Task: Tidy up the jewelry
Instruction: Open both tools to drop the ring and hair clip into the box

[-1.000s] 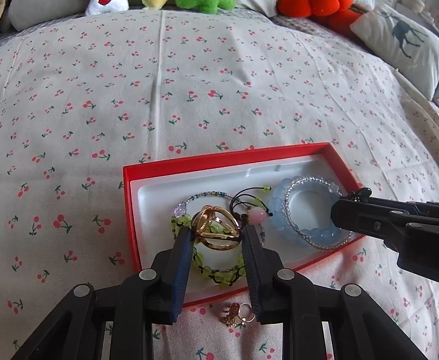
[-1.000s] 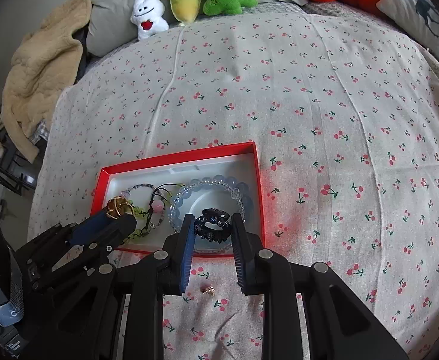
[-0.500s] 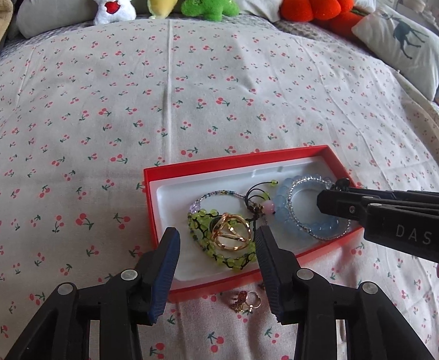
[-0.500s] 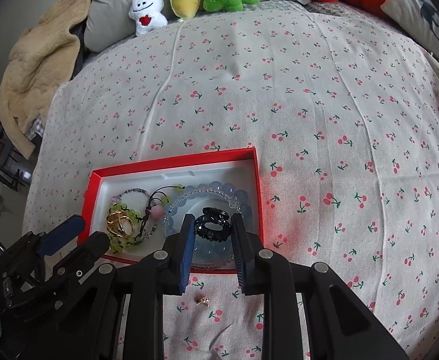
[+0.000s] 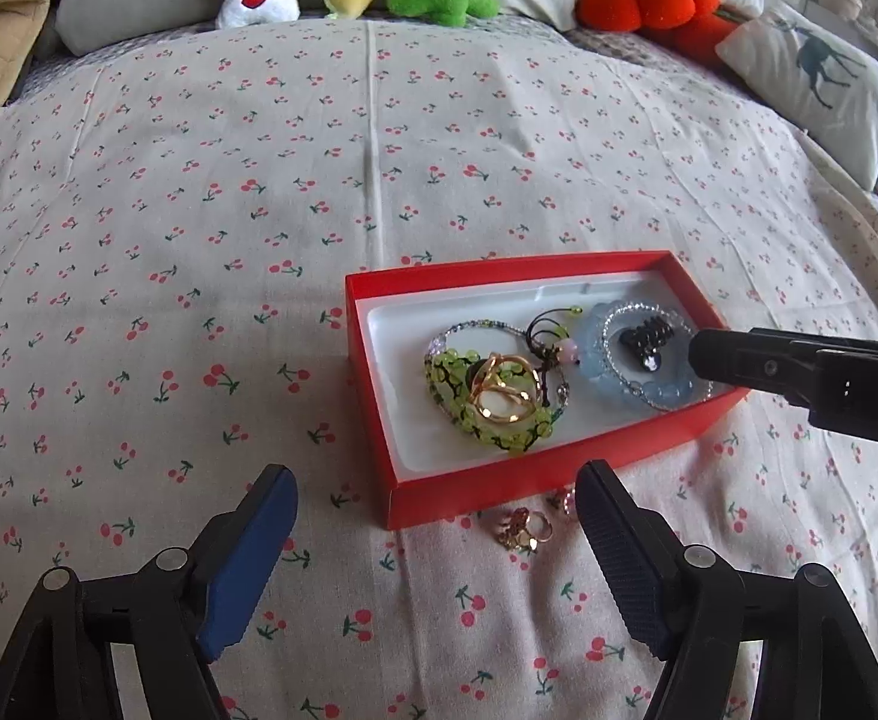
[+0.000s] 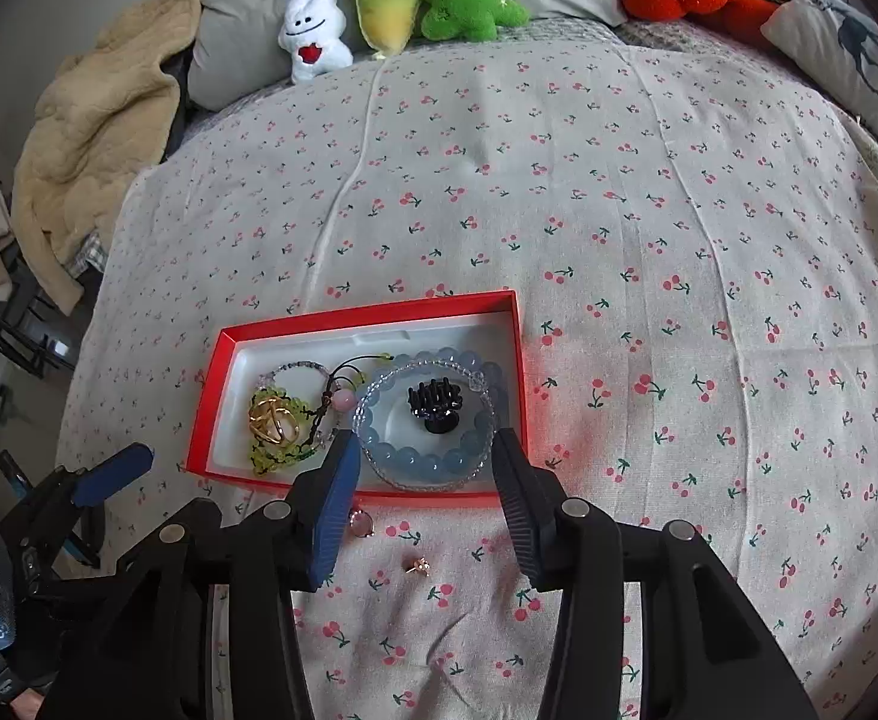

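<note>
A red box (image 5: 373,324) (image 6: 211,396) with a white lining lies on the cherry-print bedspread. In it are a gold hair clip (image 5: 502,396) (image 6: 271,420) on a green bead bracelet (image 5: 517,444), a dark cord bracelet (image 5: 550,336), blue bead bracelets (image 5: 655,390) (image 6: 427,462) and a black claw clip (image 5: 646,342) (image 6: 436,402). My left gripper (image 5: 436,486) is open and empty, in front of the box. My right gripper (image 6: 424,456) is open and empty, over the box's near edge. Gold rings (image 5: 520,525) and a small earring (image 6: 416,566) lie on the cloth in front of the box.
Plush toys (image 6: 391,6) and pillows (image 5: 817,66) line the far edge of the bed. A beige blanket (image 6: 91,138) hangs at the far left. A pink ring (image 6: 361,522) lies by my right gripper's left finger.
My left gripper opened, left the gold hair clip in the box and drew back. My right gripper opened and dropped the black claw clip inside the blue bracelets.
</note>
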Tool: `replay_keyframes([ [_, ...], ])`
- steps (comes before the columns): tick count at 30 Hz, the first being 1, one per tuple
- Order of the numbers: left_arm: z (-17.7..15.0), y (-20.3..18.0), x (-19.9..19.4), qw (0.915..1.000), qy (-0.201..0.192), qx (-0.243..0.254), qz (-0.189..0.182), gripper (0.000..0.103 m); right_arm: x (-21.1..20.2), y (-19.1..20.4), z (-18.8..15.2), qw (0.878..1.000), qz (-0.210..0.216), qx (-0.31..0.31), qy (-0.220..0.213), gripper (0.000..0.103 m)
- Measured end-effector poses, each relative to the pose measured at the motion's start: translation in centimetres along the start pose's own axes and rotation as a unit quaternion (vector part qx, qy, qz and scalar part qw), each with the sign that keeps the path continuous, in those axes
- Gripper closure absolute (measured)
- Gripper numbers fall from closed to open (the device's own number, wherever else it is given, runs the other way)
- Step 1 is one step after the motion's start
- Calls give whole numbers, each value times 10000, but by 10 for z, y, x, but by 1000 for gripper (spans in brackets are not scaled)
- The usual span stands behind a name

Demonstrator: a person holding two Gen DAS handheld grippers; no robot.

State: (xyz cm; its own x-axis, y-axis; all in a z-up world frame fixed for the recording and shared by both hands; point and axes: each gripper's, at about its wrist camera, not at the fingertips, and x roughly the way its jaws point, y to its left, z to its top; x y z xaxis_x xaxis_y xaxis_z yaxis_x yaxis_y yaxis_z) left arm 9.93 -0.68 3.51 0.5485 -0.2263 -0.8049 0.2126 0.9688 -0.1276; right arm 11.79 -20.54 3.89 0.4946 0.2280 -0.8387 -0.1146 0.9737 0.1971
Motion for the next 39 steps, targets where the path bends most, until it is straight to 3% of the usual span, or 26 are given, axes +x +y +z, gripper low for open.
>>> replay_keyframes([
  [15,-36,12,-6,9990,445,-24,35,20,-24,-10,-39,9995,-308,-87,11,39],
  [29,-70,13,10,9957,905,158,74,17,-9,-15,-77,9966,-654,-346,353,37],
  [33,-76,10,21,9955,909,269,92,17,1,-15,-84,9949,-744,-467,491,37],
  [39,-72,-1,28,9970,574,500,122,18,16,-15,-92,9925,-824,-578,695,37],
])
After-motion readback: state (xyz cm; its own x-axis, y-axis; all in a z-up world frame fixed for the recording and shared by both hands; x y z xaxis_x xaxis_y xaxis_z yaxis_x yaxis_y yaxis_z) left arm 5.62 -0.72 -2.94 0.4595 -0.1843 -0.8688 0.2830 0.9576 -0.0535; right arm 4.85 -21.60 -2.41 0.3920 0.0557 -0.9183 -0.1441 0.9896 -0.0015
